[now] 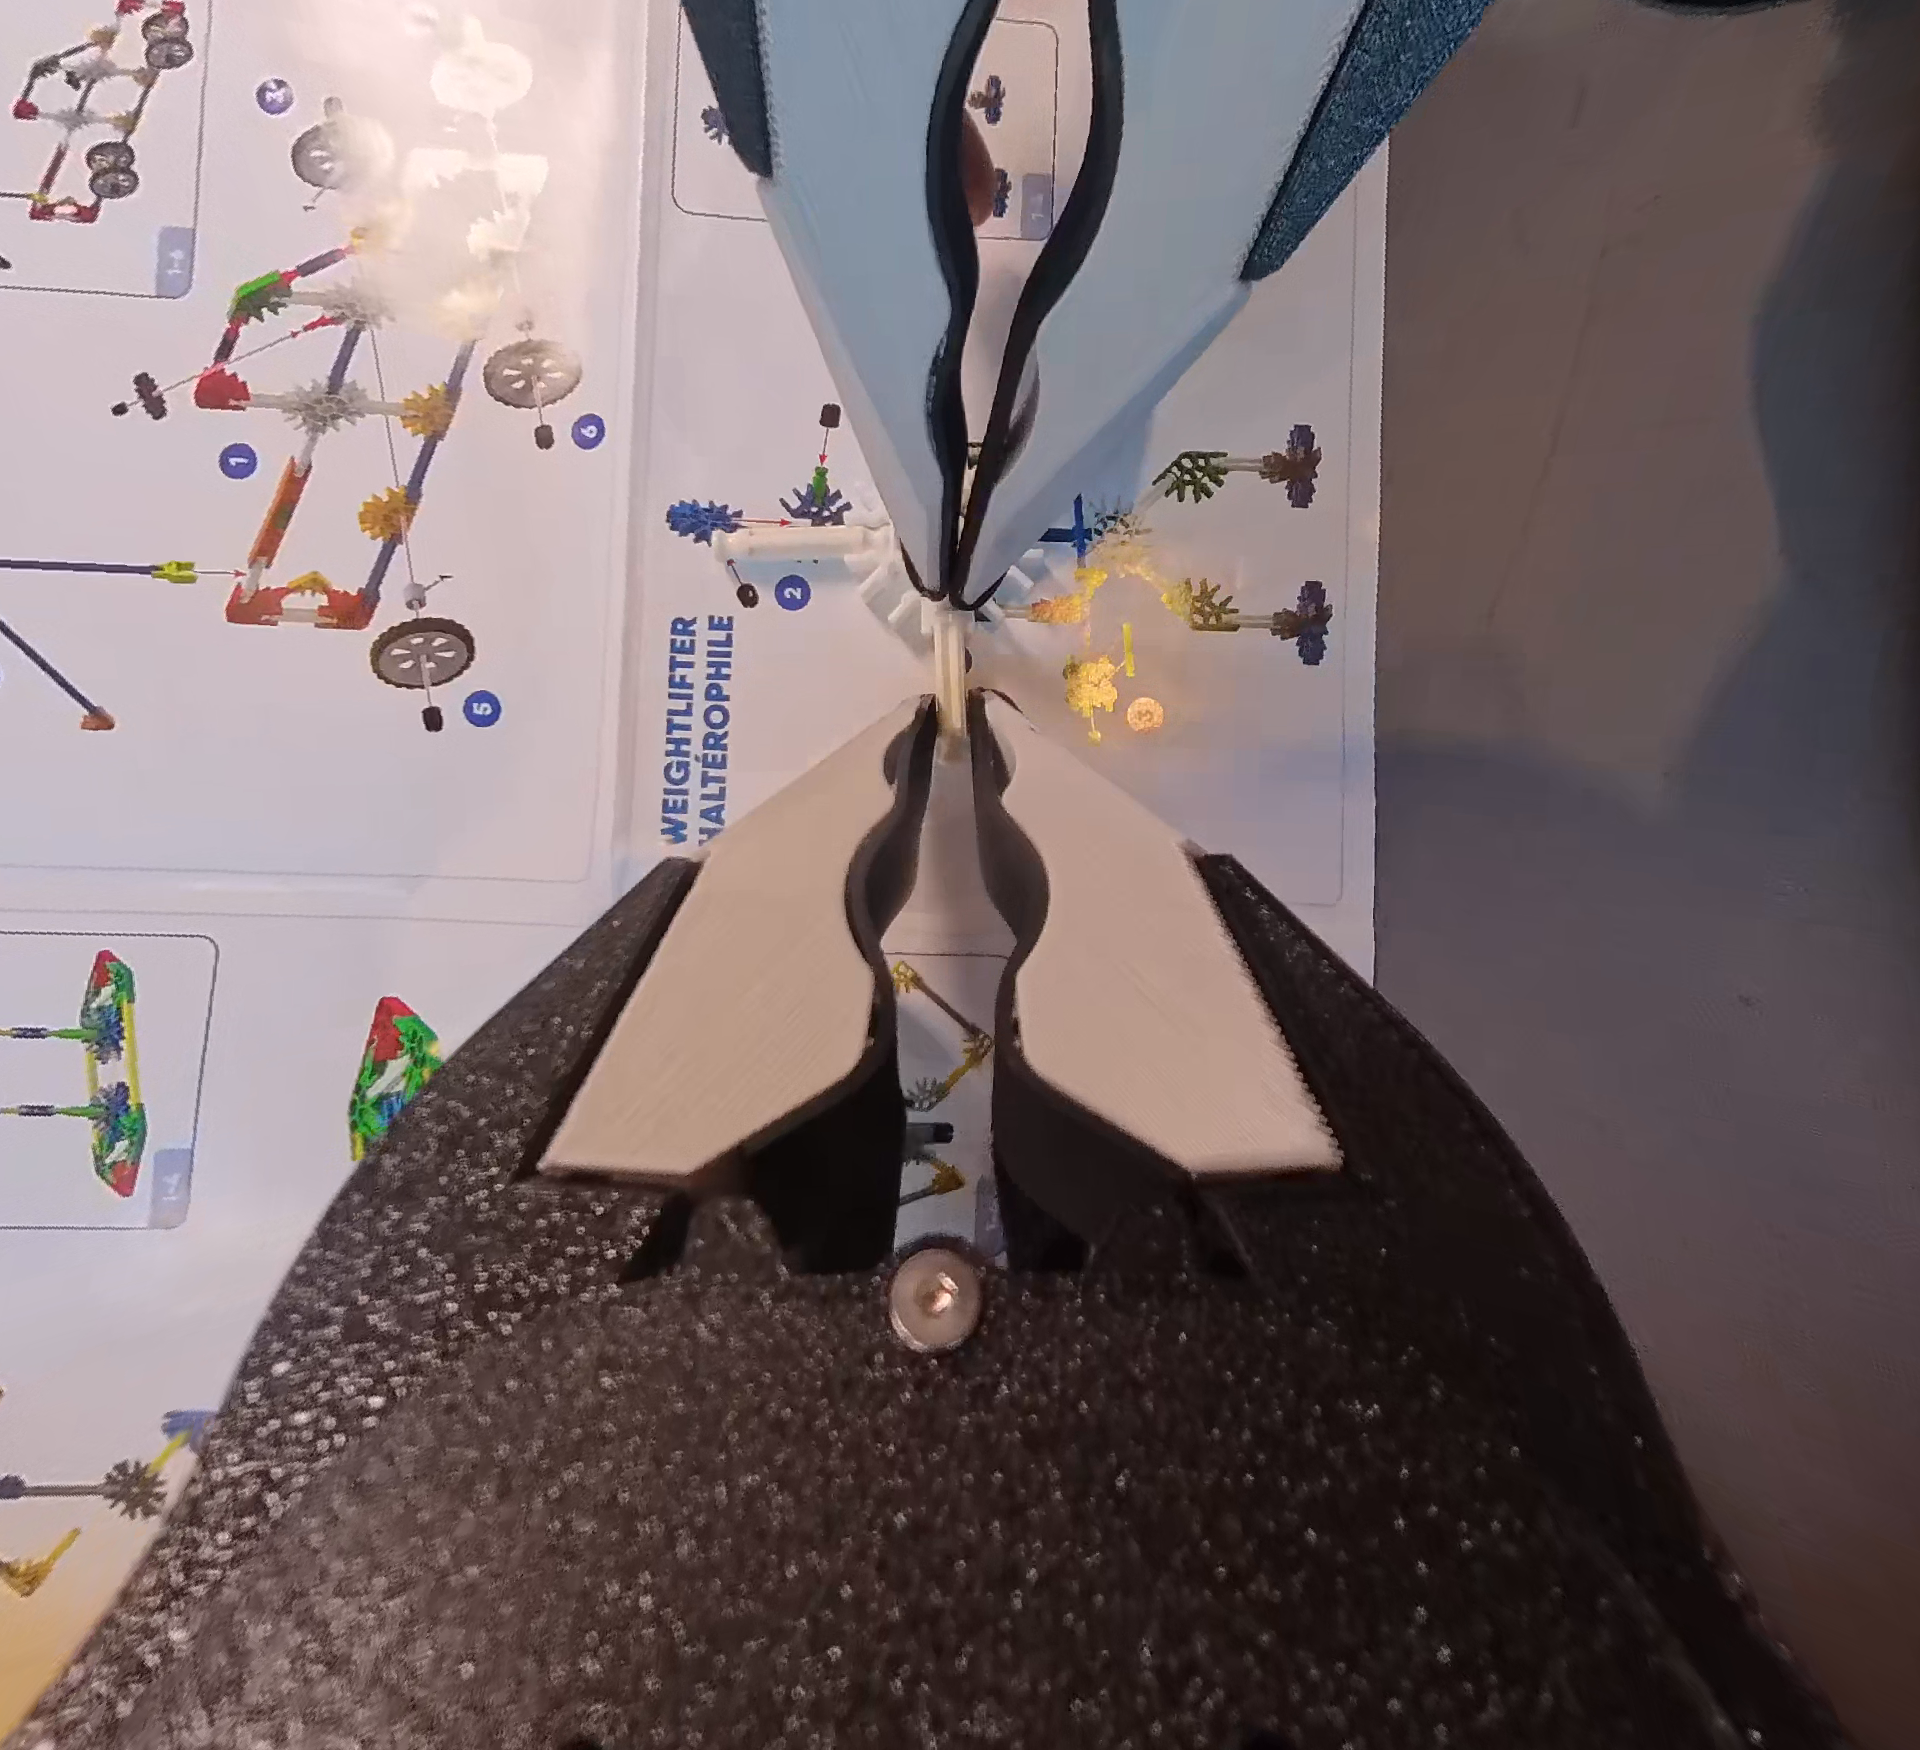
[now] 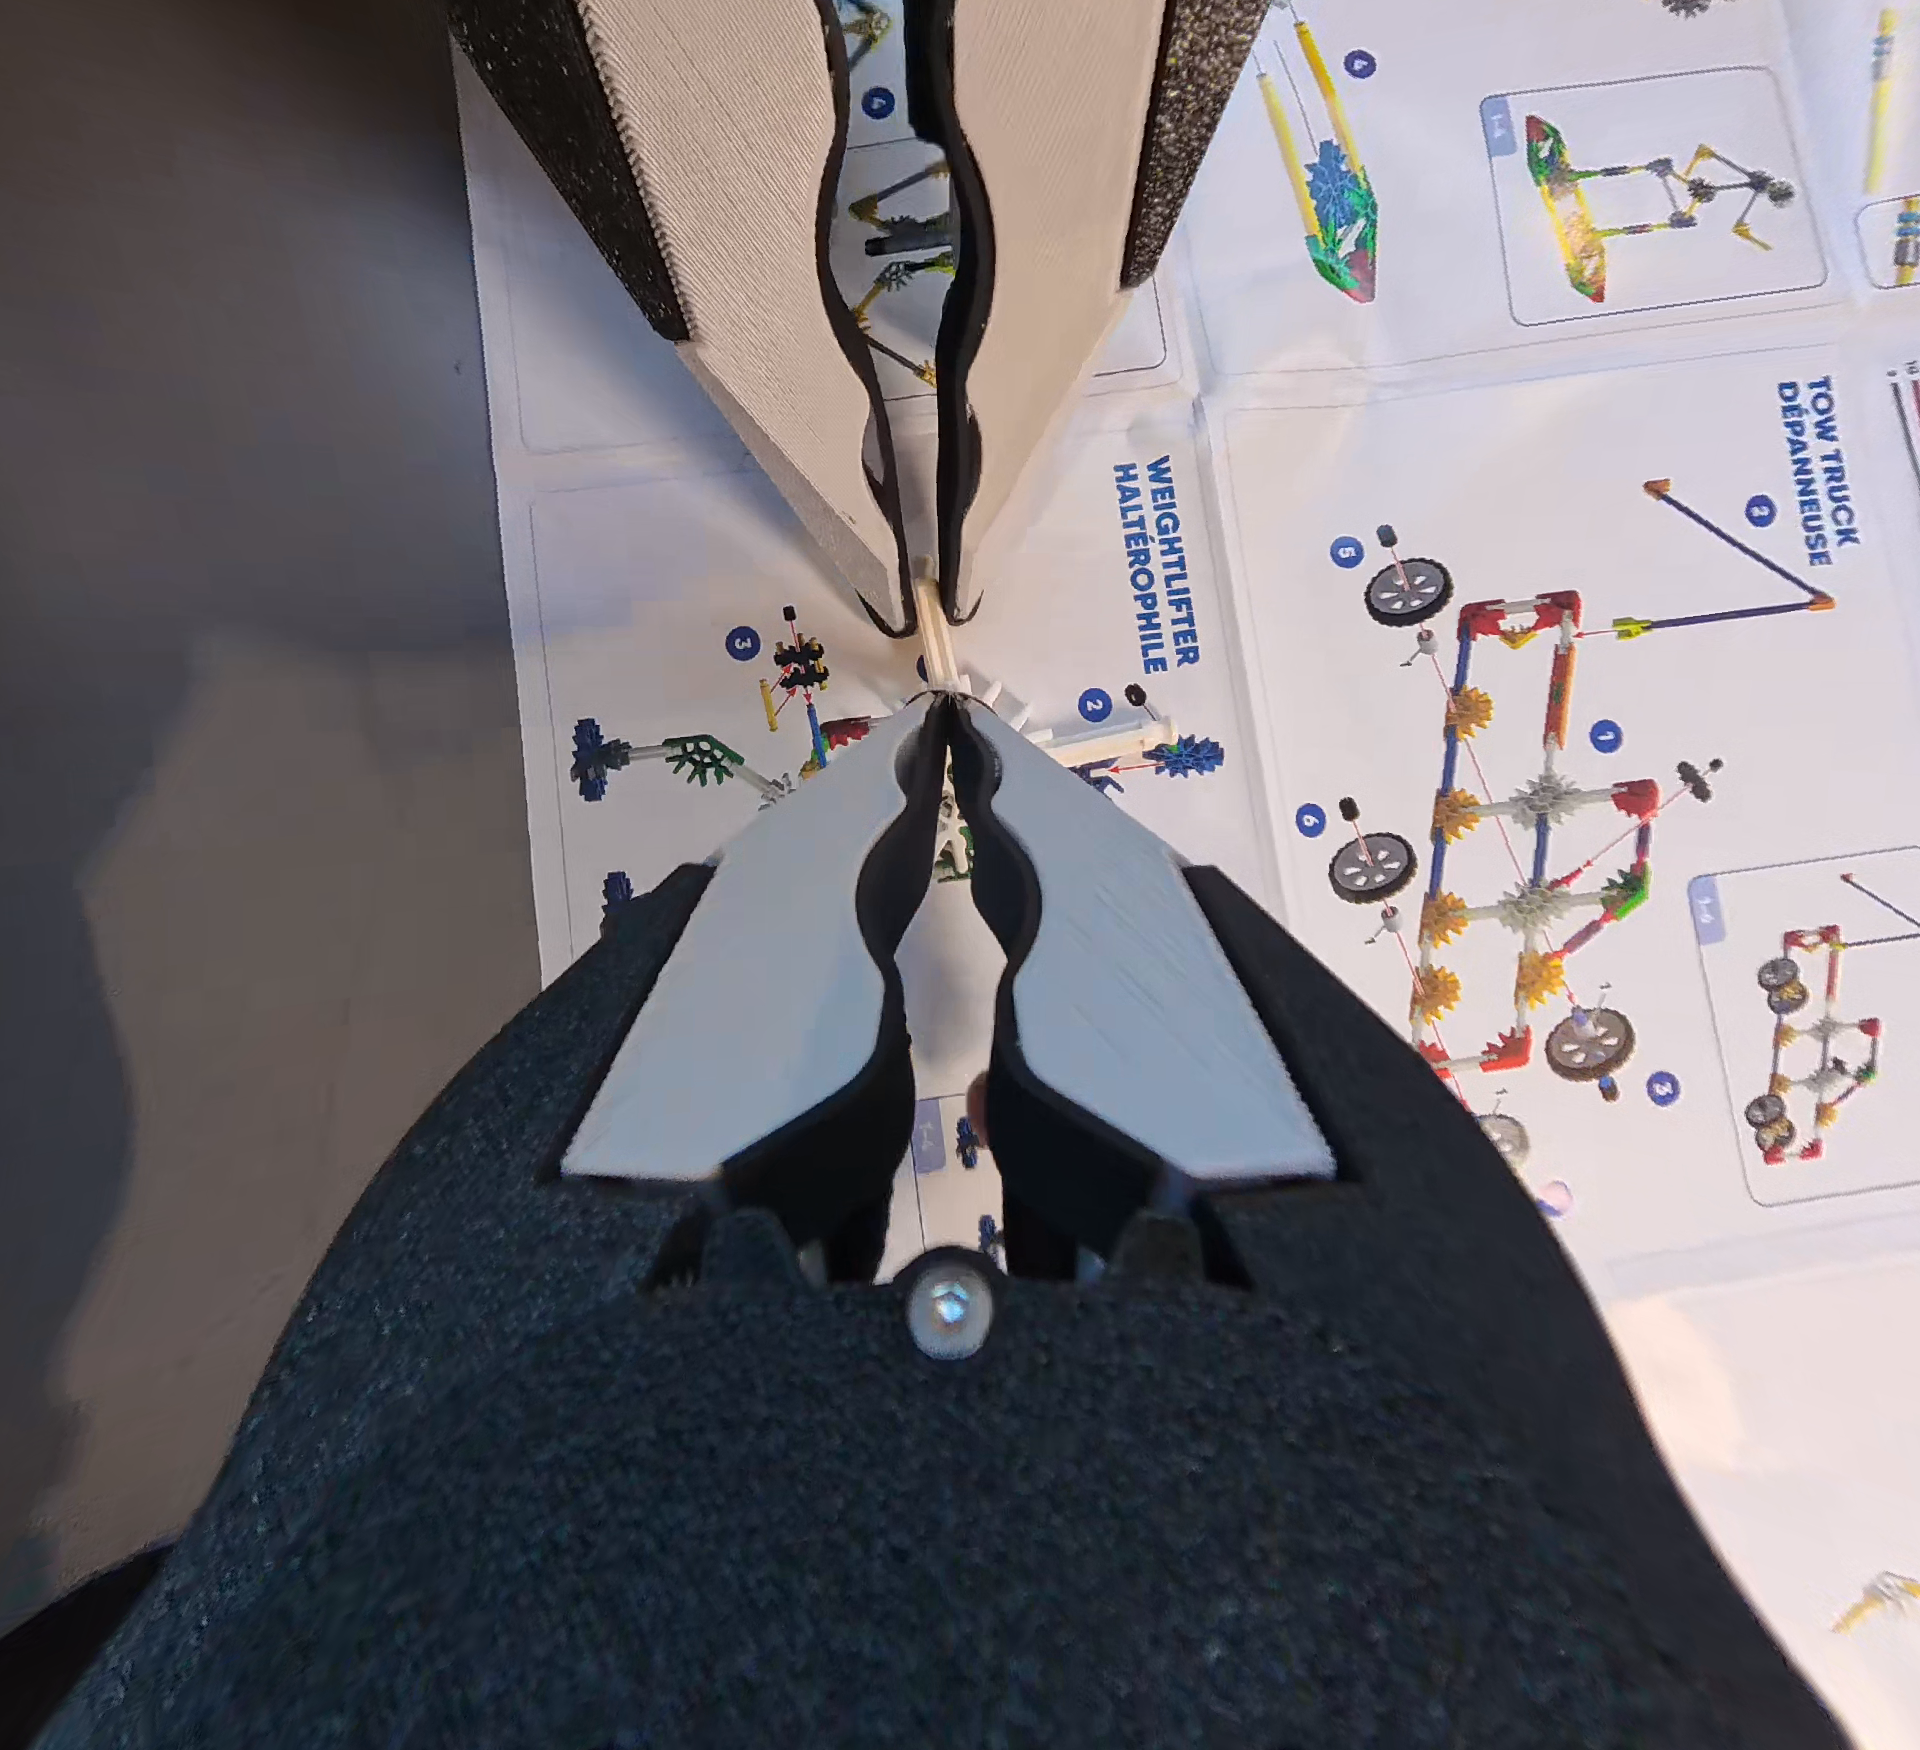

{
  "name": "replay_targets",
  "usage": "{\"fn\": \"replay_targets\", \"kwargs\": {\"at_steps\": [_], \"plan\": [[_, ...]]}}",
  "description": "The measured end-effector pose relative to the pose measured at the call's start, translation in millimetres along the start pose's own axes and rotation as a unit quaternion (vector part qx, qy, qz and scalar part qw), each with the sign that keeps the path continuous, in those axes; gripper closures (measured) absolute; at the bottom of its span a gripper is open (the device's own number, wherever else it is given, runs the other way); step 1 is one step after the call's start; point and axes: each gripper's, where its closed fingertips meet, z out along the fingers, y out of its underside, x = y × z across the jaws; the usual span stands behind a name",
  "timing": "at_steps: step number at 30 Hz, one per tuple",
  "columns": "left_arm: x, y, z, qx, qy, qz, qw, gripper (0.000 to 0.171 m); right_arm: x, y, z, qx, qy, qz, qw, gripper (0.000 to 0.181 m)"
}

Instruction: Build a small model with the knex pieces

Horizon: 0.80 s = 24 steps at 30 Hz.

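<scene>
My left gripper point(image 1: 951, 713), with pale grey fingers on a black speckled body, is shut on a short white rod point(image 1: 948, 661). My right gripper point(image 1: 951, 597), with light blue fingers, comes in from the top and meets it tip to tip. It is shut on a white snowflake-shaped connector point(image 1: 883, 580) at the rod's far end. In the right wrist view, my right gripper point(image 2: 940, 703) pinches the connector point(image 2: 997, 701). The left gripper point(image 2: 928, 614) reaches down from the top, holding the rod point(image 2: 928, 632). Both are held just above a printed sheet.
A white instruction sheet point(image 1: 416, 765) printed with coloured building-toy diagrams lies flat under both grippers, and also shows in the right wrist view point(image 2: 1351, 453). Bare grey tabletop point(image 1: 1662, 765) lies beyond its edge, on the left in the right wrist view point(image 2: 260, 557). The grippers are tip to tip, or close to it.
</scene>
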Motion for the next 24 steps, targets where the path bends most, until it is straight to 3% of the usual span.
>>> {"fn": "replay_targets", "kwargs": {"at_steps": [8, 10, 16, 21, 24], "plan": [[-4.4, 7.3, -10.7, 0.02, -0.009, -0.007, 1.0, 0.157, -0.4, 1.6, 0.4, -0.09, -0.001, -0.043, 0.995, 0.181], [-3.5, 5.3, -15.1, 0.038, -0.007, -0.016, 0.999, 0.166, -0.5, 1.8, 0.8, -0.108, -0.001, -0.056, 0.993, 0.181], [0.5, 5.1, -4.2, 0.052, -0.003, -0.031, 0.998, 0.167, -2.2, 2.0, 3.2, -0.159, -0.02, -0.088, 0.983, 0.181], [0.3, 4.5, -4.3, 0.069, 0.005, -0.046, 0.997, 0.168, -2.3, 2.1, 3.4, -0.174, -0.022, -0.103, 0.979, 0.181], [0.5, 4.7, -4.4, 0.068, 0.0, -0.04, 0.997, 0.168, -1.1, 1.5, 3.0, -0.127, -0.028, -0.075, 0.989, 0.181]]}}
